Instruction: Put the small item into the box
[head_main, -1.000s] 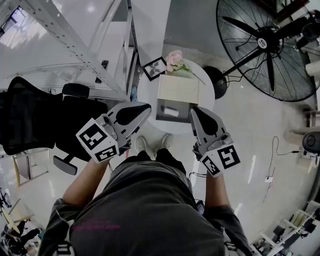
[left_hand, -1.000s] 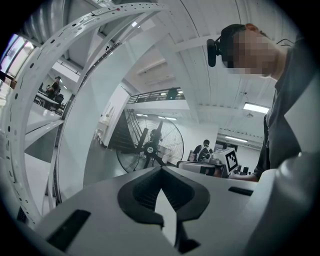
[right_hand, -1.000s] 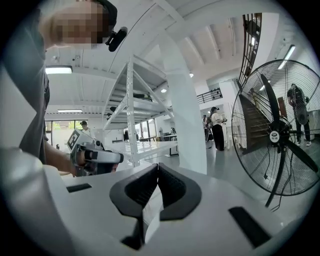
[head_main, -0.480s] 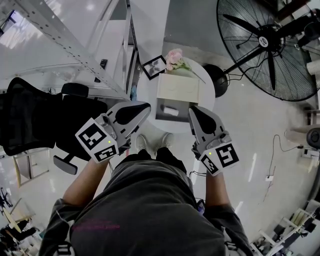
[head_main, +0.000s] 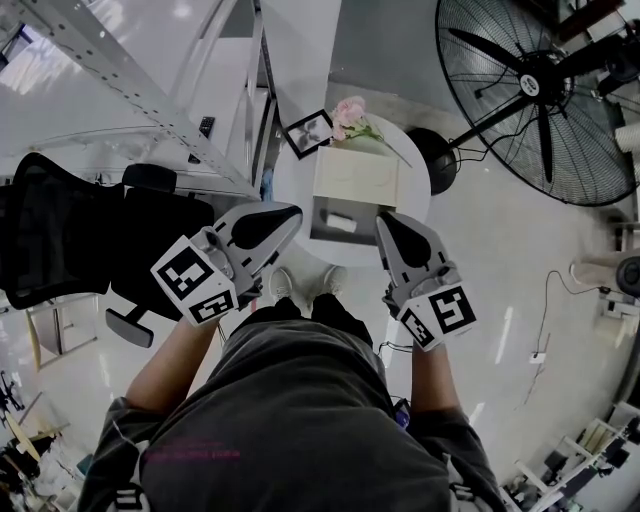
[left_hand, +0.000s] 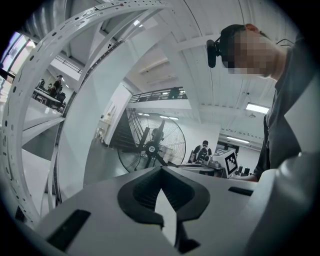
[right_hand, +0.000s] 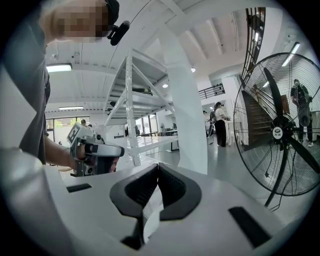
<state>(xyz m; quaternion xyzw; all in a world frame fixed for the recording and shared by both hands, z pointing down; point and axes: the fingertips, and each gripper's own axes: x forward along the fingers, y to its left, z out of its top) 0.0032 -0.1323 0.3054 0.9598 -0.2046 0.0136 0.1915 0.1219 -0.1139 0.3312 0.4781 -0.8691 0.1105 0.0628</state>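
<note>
A: Table and box, how are they placed?
B: A round white table (head_main: 412, 214) is seen below, ahead of the person's feet. The box (head_main: 356, 178) is stood on it, cream lid thrown back and grey tray exposed.

A: Tongs?
B: The left gripper (head_main: 295, 213) and right gripper (head_main: 384, 220) are held about level at chest height, well apart from the table. Both pairs of jaws are clenched tip to tip, and nothing is gripped in either.

A: The small item?
B: A small white piece (head_main: 341, 223) is made out lying inside the grey tray. If that is the item, it is already lodged where it is wanted.

A: Step in hand?
B: Judged done or paused, but the piece is too small for that to be settled. A closer look into the tray is called for before anything is reached for.
</note>
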